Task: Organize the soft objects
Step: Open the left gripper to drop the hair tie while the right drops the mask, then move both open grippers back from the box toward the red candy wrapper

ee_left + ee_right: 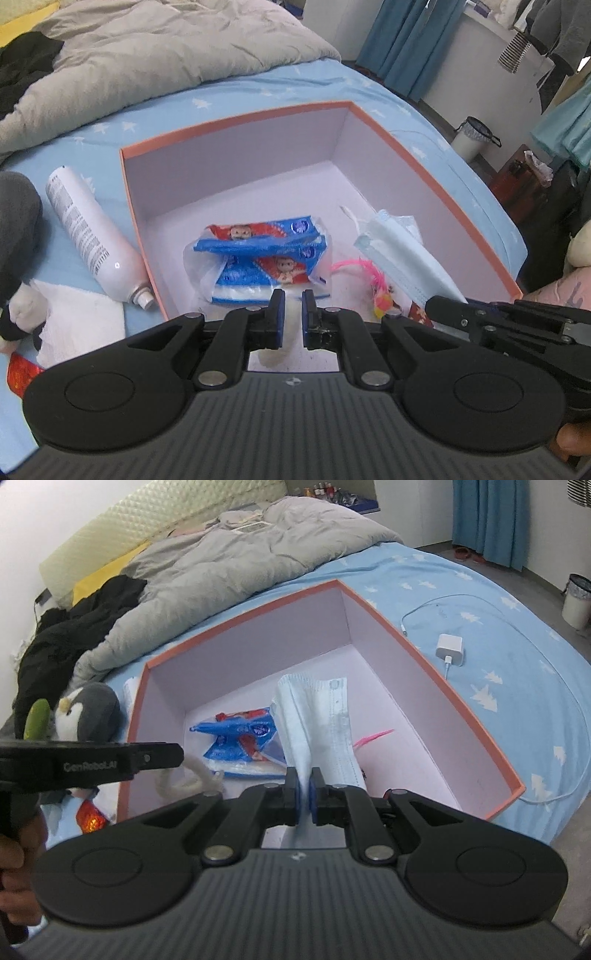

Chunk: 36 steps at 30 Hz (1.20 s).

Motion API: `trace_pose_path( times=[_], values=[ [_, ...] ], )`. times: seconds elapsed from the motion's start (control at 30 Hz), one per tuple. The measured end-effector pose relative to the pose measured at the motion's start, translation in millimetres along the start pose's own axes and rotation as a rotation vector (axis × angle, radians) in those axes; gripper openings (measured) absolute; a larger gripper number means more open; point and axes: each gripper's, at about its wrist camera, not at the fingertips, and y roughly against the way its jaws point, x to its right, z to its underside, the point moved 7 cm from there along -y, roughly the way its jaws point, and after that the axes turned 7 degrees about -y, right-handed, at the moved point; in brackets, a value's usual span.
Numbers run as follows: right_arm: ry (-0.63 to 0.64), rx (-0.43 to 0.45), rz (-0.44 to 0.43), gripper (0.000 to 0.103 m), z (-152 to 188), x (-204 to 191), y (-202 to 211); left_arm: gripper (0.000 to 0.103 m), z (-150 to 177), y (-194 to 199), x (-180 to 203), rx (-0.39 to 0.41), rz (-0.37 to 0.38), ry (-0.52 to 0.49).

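Here, right gripper clamped on a pale blue face mask above the orange-rimmed box, left gripper pinching a white cord over the box's near edge, tissue packs inside the box, penguin plush just outside it.

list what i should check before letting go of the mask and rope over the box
1. Right gripper pinches the face mask: ok.
2. Mask hangs inside the box walls: ok.
3. Left gripper has the white rope between its pads: ok.
4. Rope end is over the box floor: cannot tell.
5. Bare floor remains behind the tissue packs: ok.
6. All soft items are in: not ok, the penguin plush lies outside.
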Motion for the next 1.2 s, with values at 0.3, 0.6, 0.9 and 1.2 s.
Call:
trace_pose_path(
  times=[0.3,0.6,0.9,1.2],
  values=[
    [-0.003,0.043,-0.006,0.049,5.9,-4.2,23.3,0.035,7.4,42.7,1.3,0.069,-0.009,-0.005],
    [0.010,0.118,-0.038,0.049,23.3,-20.2,71.1,0.038,31.5,111.1,12.7,0.180,-0.033,-0.044],
    [0.038,0.202,-0.073,0.049,53.3,-41.7,123.4,0.039,73.4,180.6,20.7,0.280,-0.058,-0.055],
    [0.076,0.255,-0.111,0.049,88.6,-59.7,163.7,0.043,128.0,236.1,15.8,0.345,-0.059,-0.023]
  ],
)
